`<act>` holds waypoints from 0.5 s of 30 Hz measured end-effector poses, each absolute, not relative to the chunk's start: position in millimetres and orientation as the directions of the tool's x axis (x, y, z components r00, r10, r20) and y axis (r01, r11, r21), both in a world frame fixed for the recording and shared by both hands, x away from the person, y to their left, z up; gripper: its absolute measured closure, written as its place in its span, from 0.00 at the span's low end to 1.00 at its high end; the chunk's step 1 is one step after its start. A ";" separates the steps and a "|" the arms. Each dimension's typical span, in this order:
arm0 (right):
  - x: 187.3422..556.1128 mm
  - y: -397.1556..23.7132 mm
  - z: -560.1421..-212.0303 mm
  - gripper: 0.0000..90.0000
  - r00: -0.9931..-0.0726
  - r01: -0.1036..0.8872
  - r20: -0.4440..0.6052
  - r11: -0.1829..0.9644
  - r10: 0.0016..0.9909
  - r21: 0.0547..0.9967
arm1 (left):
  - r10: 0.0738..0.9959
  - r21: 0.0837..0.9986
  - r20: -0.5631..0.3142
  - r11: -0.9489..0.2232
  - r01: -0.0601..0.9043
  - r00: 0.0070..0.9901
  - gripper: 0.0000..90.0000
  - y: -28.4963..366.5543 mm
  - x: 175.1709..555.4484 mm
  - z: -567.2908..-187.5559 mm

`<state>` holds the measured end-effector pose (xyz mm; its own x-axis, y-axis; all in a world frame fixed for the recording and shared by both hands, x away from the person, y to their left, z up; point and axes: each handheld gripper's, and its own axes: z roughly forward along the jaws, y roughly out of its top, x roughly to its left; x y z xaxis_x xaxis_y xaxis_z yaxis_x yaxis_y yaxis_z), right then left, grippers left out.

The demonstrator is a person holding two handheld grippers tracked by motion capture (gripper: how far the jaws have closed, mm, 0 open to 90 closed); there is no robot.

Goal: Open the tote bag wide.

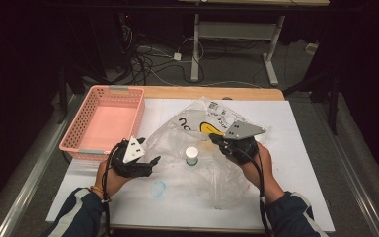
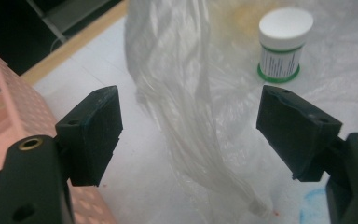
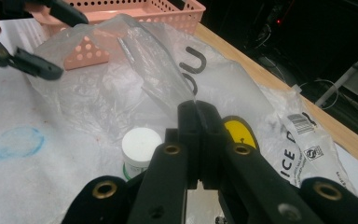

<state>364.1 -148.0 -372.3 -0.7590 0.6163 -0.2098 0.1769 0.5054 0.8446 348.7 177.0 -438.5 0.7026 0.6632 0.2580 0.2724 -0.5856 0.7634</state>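
A clear plastic bag (image 1: 212, 173) with black and yellow print lies crumpled on the white table cover. A small white jar (image 1: 192, 156) with a green band stands upright under or inside the film; I cannot tell which. My right gripper (image 1: 217, 140) is shut on a fold of the bag (image 3: 158, 79), lifting it at the jaw tips (image 3: 198, 109) just beyond the jar (image 3: 140, 147). My left gripper (image 1: 150, 165) stands open at the bag's left edge. A twisted strand of the bag (image 2: 182, 93) runs between its jaws (image 2: 189, 130) without touching the pads, and the jar (image 2: 284, 44) stands beyond.
An empty pink basket (image 1: 86, 111) sits at the table's left, close behind my left gripper (image 3: 58, 42). A blue smudge (image 1: 159, 187) marks the white cover near the front. Beyond the wooden far edge (image 1: 212, 93) the floor holds cables and a desk frame.
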 end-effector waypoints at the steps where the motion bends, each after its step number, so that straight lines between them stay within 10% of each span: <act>1: 364.1 -148.9 -371.6 1.00 -0.760 0.175 -0.209 0.503 0.616 0.846 | 0.663 0.760 0.251 -0.587 0.280 0.705 0.26 174.9 350.2 -440.2; 11: 360.9 -154.8 -370.1 0.97 -0.750 0.172 -0.207 0.487 0.628 0.856 | 0.611 0.713 0.269 -0.646 0.272 0.745 0.91 162.4 358.8 -453.4; 15: 355.9 -157.4 -368.1 0.84 -0.746 0.163 -0.214 0.484 0.630 0.860 | 0.606 0.715 0.242 -0.639 0.283 0.758 0.97 163.9 359.6 -454.2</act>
